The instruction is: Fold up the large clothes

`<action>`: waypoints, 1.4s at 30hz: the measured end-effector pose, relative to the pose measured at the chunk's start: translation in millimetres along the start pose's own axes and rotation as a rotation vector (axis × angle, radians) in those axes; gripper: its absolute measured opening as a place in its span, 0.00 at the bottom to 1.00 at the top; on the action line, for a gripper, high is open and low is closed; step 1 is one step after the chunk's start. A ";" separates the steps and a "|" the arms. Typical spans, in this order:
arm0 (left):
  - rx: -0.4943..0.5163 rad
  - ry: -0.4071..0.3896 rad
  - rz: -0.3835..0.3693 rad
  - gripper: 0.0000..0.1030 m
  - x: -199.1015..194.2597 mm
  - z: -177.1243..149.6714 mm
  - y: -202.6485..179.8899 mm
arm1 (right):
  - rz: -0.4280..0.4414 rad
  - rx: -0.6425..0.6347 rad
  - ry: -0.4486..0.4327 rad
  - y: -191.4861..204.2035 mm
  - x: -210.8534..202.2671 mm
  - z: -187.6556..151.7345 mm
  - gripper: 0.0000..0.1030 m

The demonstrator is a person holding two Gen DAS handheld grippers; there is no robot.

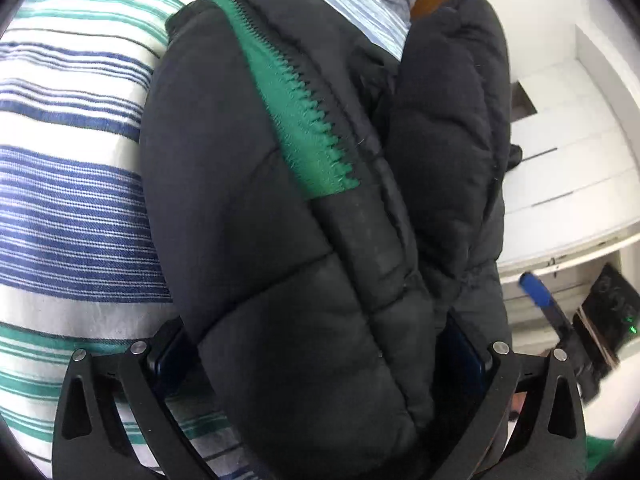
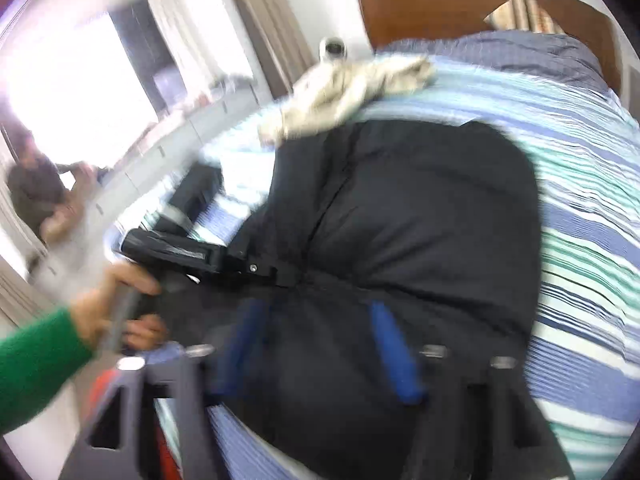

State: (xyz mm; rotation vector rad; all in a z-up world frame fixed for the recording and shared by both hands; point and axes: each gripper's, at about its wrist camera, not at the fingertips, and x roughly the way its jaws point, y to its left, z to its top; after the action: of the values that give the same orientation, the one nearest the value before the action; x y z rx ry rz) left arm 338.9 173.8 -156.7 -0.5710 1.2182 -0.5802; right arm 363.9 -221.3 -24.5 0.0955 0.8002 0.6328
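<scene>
A black puffer jacket (image 1: 304,216) with a green zipper strip (image 1: 296,108) lies on a striped bedspread (image 1: 68,208). In the left wrist view its thick folded bulk fills the gap between my left gripper's (image 1: 320,354) blue-padded fingers, which close on it. In the right wrist view the same jacket (image 2: 416,216) spreads over the bed, and my right gripper (image 2: 320,344) has its blue fingers (image 2: 394,356) pressed around a bunch of the jacket's near edge. The left gripper (image 2: 208,256) also shows there, held by a hand in a green sleeve.
A beige garment (image 2: 352,88) lies on the bed beyond the jacket. A brown wooden headboard (image 2: 460,8) stands at the far end, with a grey-blue pillow (image 2: 520,56). White shelving (image 1: 568,152) is right of the bed. A window and a person are at the left.
</scene>
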 end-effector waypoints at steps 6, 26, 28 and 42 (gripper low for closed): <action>0.008 0.009 0.032 1.00 6.8 -2.6 -12.8 | 0.077 0.311 0.110 -104.6 15.5 -32.8 0.87; 0.129 -0.283 0.124 0.66 -21.6 24.5 -137.0 | 0.169 0.017 -0.062 -35.5 -12.7 1.9 0.56; 0.141 -0.317 0.120 0.66 -26.6 48.4 -149.9 | 0.178 -0.004 -0.107 -41.1 -17.3 26.7 0.56; 0.066 -0.294 0.252 0.96 69.6 133.2 -133.5 | 0.004 0.449 0.078 -182.6 58.0 20.1 0.89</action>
State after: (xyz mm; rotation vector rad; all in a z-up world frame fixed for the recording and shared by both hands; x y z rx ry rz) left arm 470.3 42.0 -80.8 -0.4217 0.9697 -0.3084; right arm 498.2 -333.9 -104.3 0.4843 1.0075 0.4533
